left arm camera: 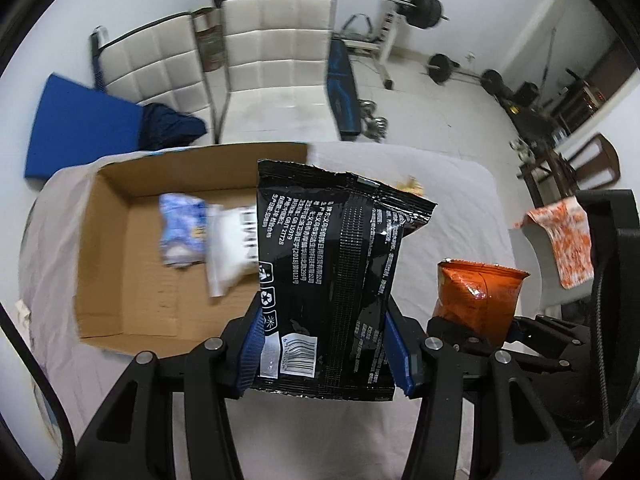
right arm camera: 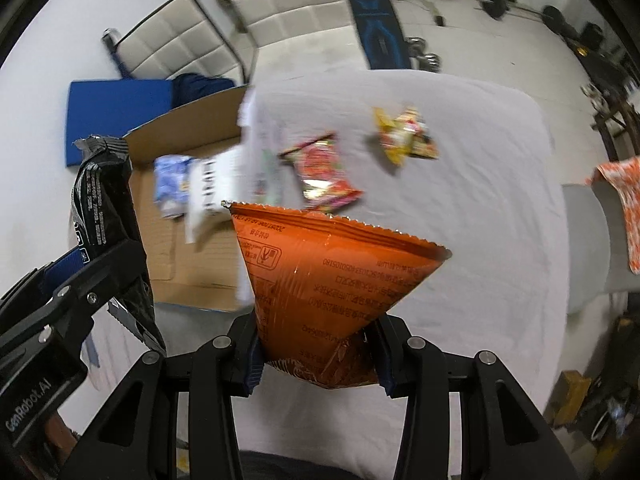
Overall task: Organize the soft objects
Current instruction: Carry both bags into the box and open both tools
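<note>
My left gripper [left arm camera: 326, 350] is shut on a black snack bag [left arm camera: 328, 264], held upright above the table by the near right edge of an open cardboard box [left arm camera: 120, 280]. The box holds a blue-white packet [left arm camera: 180, 232] and a white packet [left arm camera: 232, 244]. My right gripper [right arm camera: 320, 354] is shut on an orange snack bag [right arm camera: 324, 280], held above the white-clothed table [right arm camera: 460, 220] right of the box [right arm camera: 192, 272]. The black bag [right arm camera: 104, 196] and the left gripper [right arm camera: 96, 276] show at the left in the right wrist view. The orange bag [left arm camera: 476, 300] shows in the left wrist view.
A red snack packet [right arm camera: 324, 172] and a yellow packet pile [right arm camera: 404, 136] lie on the table beyond the orange bag. White chairs [left arm camera: 272, 60] and a blue mat [left arm camera: 80, 128] stand behind the table. An orange patterned cloth [right arm camera: 624, 204] hangs at the right.
</note>
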Available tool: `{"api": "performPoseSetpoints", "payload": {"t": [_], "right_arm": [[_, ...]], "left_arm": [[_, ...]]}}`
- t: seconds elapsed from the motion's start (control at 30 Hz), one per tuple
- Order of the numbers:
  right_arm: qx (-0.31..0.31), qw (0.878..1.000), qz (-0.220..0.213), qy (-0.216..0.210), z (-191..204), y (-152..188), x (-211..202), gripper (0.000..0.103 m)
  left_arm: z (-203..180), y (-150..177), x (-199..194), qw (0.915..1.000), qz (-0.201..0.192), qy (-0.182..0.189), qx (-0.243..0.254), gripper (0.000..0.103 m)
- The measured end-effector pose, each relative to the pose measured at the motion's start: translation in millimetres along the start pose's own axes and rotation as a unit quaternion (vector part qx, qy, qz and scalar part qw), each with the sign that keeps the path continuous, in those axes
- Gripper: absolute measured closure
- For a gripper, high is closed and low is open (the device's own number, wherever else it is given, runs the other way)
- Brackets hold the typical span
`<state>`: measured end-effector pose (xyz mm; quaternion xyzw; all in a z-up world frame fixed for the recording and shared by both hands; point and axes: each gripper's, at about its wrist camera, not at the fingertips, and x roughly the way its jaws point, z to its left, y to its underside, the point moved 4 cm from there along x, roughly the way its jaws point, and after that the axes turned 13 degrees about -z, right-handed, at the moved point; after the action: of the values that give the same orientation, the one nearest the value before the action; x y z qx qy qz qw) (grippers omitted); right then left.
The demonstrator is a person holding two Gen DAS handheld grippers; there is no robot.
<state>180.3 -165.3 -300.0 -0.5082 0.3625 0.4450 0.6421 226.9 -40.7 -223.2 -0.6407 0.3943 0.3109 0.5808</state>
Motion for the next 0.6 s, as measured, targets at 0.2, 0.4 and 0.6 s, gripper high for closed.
{"api": "performPoseSetpoints", "payload": {"t": [0.2, 0.4, 0.6], "right_arm": [[-0.026, 0.999, 0.008, -0.024, 70, -9, 22, 0.057], [-0.040, 0.998, 0.034, -0.025, 117, -11, 70, 0.057], [-0.037, 0.997, 0.073, -0.003, 136, 1, 127, 0.057]], "left_arm": [[83, -4, 4, 0.9986, 0.010, -0.038, -0.035, 0.052], [154, -4, 26, 0.9952, 0.032, -0.068, -0.062, 0.052], [200, -4, 61, 0.9923, 0.063, -0.076, -0.074, 0.052]]}}
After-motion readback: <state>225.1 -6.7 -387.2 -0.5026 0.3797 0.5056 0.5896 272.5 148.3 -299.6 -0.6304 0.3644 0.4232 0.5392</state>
